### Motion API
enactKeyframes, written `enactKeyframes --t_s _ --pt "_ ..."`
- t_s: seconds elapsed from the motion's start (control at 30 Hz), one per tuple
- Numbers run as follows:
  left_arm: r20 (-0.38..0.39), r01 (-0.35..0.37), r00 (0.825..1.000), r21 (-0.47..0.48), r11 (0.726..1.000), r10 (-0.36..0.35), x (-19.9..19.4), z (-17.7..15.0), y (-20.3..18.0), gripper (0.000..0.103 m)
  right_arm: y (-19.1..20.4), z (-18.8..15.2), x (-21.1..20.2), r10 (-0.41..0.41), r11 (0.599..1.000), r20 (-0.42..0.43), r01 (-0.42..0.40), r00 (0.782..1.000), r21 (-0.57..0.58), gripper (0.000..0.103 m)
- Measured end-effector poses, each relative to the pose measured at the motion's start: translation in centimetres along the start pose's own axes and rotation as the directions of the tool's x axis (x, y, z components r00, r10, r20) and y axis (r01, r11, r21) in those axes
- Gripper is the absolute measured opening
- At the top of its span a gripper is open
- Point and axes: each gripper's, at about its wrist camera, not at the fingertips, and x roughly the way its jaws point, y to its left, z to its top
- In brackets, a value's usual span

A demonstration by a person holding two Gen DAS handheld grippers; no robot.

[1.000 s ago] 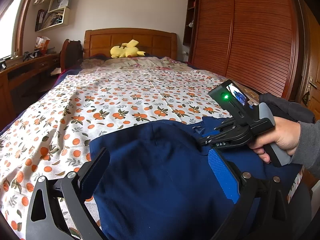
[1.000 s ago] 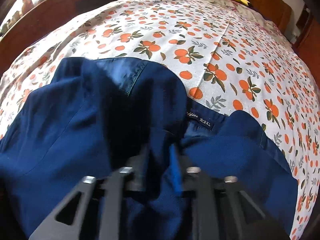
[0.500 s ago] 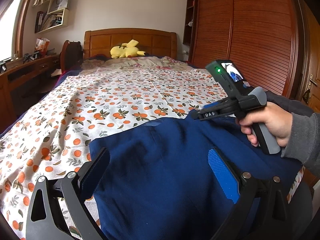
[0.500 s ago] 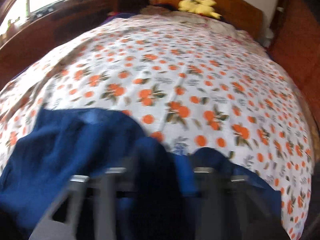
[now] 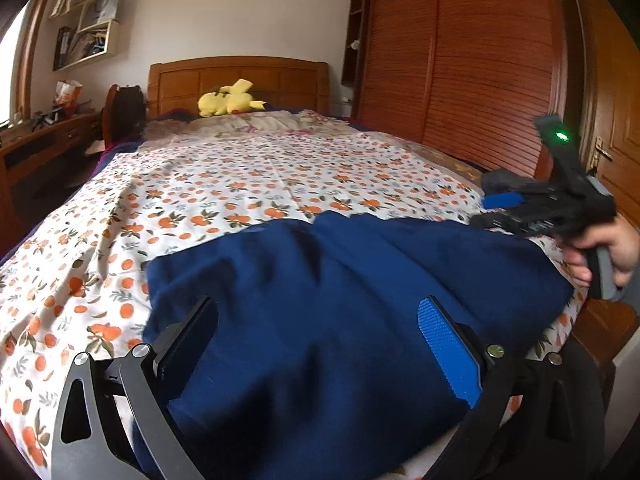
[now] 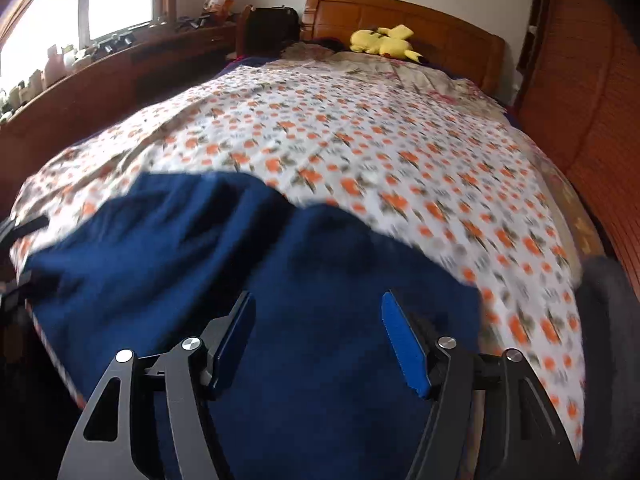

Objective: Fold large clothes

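A white bedsheet printed with orange fruit and green leaves (image 5: pixel 248 184) covers the wide bed. At its 12 o'clock end stands a carved wooden headboard (image 5: pixel 240 80), and a yellow plush toy (image 5: pixel 228 100) lies just before it on the pale pillows. Toward 3 o'clock rises a reddish-brown slatted wooden wardrobe (image 5: pixel 472 64). Toward 9 o'clock runs a dark wooden desk (image 5: pixel 36 148), with a wall-mounted open shelf (image 5: pixel 92 28) above it and a bright window (image 6: pixel 80 4) beyond.

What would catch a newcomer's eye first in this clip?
A dark blue garment sprawls across the near end of the bed, on a white sheet printed with oranges. A yellow plush toy lies by the wooden headboard.
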Motion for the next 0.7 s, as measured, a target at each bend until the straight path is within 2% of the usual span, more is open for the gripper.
enactKeyframes --t_s 0.23,0.33,0.4,0.47,0.63,0.7 --pt "-0.055 0.024 0.998 0.049 0.999 -0.021 0.5 -1.7 -3.9 0.101 -3.5 -7.5 -3.7 -0.034 0.992 -0.016 0.035 0.999 0.122 0.068" --pt "-0.080 0.023 0.997 0.069 0.997 -0.018 0.9 -2.5 -5.0 0.101 -4.6 -9.3 -4.5 -0.042 0.984 -0.015 0.044 0.999 0.171 0.069" --pt "-0.097 0.025 0.995 0.078 0.997 -0.018 1.1 -3.1 -5.6 0.101 -5.0 -10.2 -4.8 -0.051 0.982 -0.019 0.054 0.999 0.183 0.078" --pt "-0.108 0.019 0.994 0.086 0.996 -0.010 1.2 -3.5 -6.0 0.101 -5.4 -11.1 -4.9 -0.057 0.977 -0.019 0.060 0.998 0.205 0.079" --pt "-0.135 0.002 0.991 0.092 0.996 0.011 1.8 -4.0 -6.4 0.101 -5.9 -13.0 -4.0 0.002 0.966 -0.041 0.009 0.999 0.260 0.079" --pt "-0.148 -0.010 0.989 0.100 0.995 0.025 2.2 -4.2 -6.5 0.101 -5.7 -13.5 -3.5 0.029 0.962 -0.044 -0.016 0.999 0.273 0.072"
